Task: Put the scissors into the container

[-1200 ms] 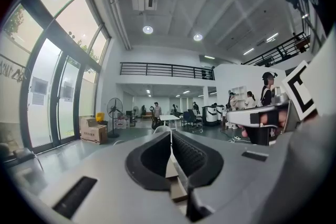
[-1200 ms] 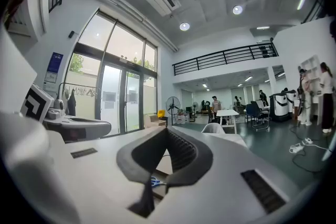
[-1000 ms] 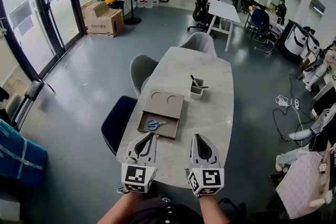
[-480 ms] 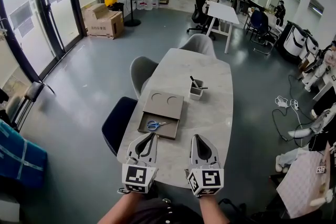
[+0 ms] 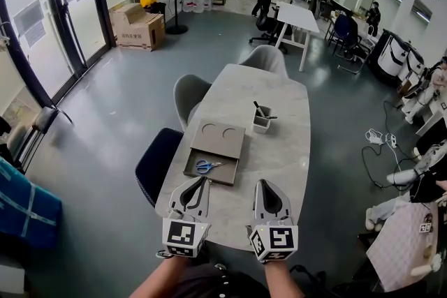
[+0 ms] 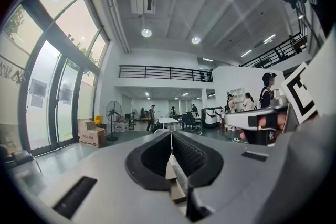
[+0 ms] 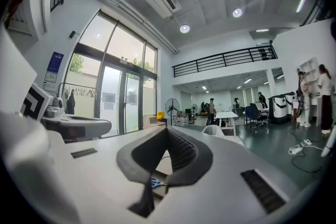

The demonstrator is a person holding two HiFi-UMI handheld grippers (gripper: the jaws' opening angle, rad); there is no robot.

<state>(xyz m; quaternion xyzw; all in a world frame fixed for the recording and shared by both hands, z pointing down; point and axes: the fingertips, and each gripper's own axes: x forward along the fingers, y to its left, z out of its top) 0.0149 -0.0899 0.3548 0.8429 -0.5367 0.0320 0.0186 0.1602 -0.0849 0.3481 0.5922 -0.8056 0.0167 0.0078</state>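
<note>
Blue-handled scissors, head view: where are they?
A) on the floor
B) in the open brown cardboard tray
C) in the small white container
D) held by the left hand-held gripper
B: the blue-handled scissors lie flat in the open brown cardboard tray, apart from the small white container. The left hand-held gripper is shut with nothing between its jaws.

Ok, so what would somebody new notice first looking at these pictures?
Probably the two marker-cubed grippers low in the head view, left gripper and right gripper, tongs shut and empty, at the near end of the long pale table. Next, the blue-handled scissors lying in a brown tray just ahead of the left gripper, with the small white container farther up the table.
</note>
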